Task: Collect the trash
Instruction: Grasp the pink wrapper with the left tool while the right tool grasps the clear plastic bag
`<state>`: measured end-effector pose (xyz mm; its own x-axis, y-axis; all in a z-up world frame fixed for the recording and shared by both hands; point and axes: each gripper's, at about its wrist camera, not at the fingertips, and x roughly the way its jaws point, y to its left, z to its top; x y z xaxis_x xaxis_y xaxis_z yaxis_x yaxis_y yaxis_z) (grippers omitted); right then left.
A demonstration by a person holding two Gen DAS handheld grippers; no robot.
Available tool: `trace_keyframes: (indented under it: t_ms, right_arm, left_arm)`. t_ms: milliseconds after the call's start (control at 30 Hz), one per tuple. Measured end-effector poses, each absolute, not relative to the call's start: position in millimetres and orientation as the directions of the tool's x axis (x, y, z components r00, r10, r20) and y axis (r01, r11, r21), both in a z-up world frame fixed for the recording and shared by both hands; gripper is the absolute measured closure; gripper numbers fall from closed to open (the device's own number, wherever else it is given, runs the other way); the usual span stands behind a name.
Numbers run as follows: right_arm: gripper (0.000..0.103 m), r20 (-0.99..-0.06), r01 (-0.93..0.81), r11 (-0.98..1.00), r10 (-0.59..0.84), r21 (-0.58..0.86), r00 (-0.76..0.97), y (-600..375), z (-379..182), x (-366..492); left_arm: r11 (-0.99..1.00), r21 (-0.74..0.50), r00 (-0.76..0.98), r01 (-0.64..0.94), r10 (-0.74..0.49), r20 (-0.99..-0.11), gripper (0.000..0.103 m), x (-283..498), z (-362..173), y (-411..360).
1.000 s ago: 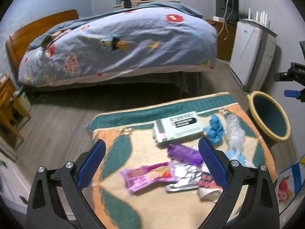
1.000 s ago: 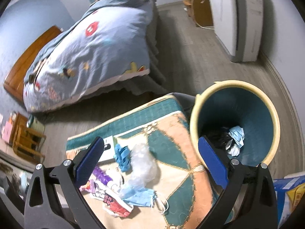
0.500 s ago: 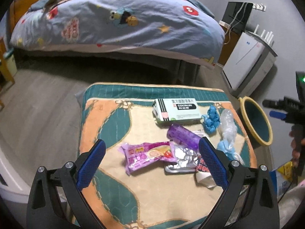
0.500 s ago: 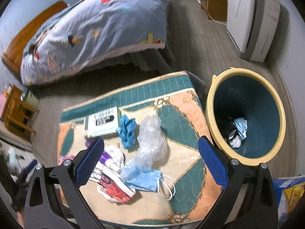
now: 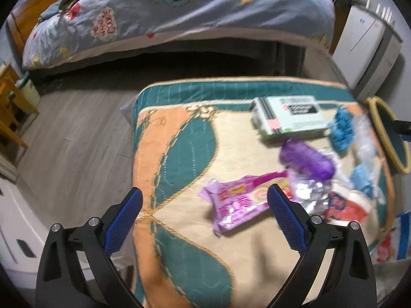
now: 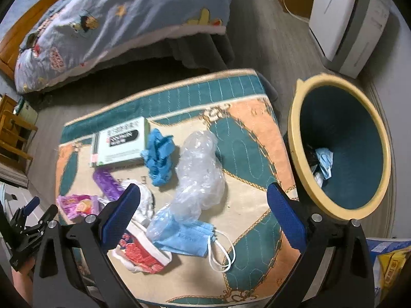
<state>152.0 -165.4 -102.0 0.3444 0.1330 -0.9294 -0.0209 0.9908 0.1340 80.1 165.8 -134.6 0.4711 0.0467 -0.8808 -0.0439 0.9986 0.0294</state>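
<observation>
The left gripper [image 5: 204, 200] hovers above the quilted mat [image 5: 179, 138] with its jaws spread wide and nothing between them. The right gripper [image 6: 203, 196] is likewise spread wide and holds nothing.

The trash lies clustered on the mat's right half:
- a pink snack wrapper [image 5: 239, 202], nearest the left gripper;
- a silver foil piece [image 5: 308, 192] touching the wrapper;
- a purple wrapper [image 5: 305, 160] just behind the foil;
- a white medicine box [image 5: 289, 118] toward the mat's far edge;
- a crumpled blue glove [image 6: 159, 159] beside the box;
- a clear plastic bag [image 6: 197, 174];
- a blue face mask [image 6: 187, 238] partly under the bag;
- a red-printed white wrapper [image 6: 141, 251].

A yellow-rimmed bin [image 6: 341, 205] stands off the mat's right edge and contains some discarded items. A bed [image 5: 179, 7] stands behind the mat.
</observation>
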Motion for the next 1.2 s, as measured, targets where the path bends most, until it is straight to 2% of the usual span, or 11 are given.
trace_keyframes:
  t_ms: [167,233,367,400,433,533,567,600,833,1067,1200]
  right_arm:
    - [0.007,-0.952,-0.003,0.989,0.141,0.146,0.273,-163,-129,160]
    - [0.013,-0.956,0.005,0.987,0.154,0.16,0.249,-162,-138,164]
    - [0.026,-0.966,-0.004,0.984,0.174,0.177,0.192,-153,-159,168]
    - [0.034,-0.967,-0.007,0.983,0.18,0.181,0.179,-151,-163,169]
    - [0.043,-0.969,-0.013,0.982,0.185,0.186,0.163,-149,-167,169]
    - [0.063,-0.974,-0.039,0.982,0.186,0.182,0.131,-143,-174,169]
    - [0.065,-0.973,-0.045,0.982,0.186,0.181,0.134,-143,-173,170]
    - [0.067,-0.971,-0.049,0.981,0.193,0.187,0.142,-143,-171,170]
    - [0.068,-0.945,-0.027,0.969,0.244,0.244,0.217,-155,-144,170]
    - [0.068,-0.895,-0.048,0.958,0.283,0.284,0.346,-166,-93,160]
    - [0.068,-0.865,-0.065,0.955,0.289,0.289,0.41,-176,-64,155]
  left_arm:
    - [1.0,0.024,0.43,-0.019,0.03,-0.902,0.01,88,-150,163]
    - [1.0,0.029,0.411,-0.002,0.027,-0.911,0.014,91,-157,160]
    - [1.0,0.002,0.361,0.022,-0.006,-0.933,0.037,97,-171,156]
    - [1.0,0.002,0.35,0.027,-0.007,-0.937,0.041,98,-174,155]
    - [1.0,0.0,0.341,0.031,-0.01,-0.94,0.051,99,-176,155]
    - [0.999,-0.009,0.325,0.044,-0.023,-0.945,0.079,100,-178,153]
    - [0.999,-0.004,0.33,0.05,-0.02,-0.944,0.089,101,-176,152]
    - [0.998,-0.002,0.333,0.06,-0.021,-0.943,0.092,101,-175,150]
    - [0.997,0.058,0.428,0.046,0.033,-0.903,0.095,98,-149,144]
    - [0.998,0.054,0.567,0.02,0.033,-0.823,0.095,92,-102,131]
    - [1.0,0.002,0.635,0.029,-0.017,-0.773,0.095,92,-76,118]
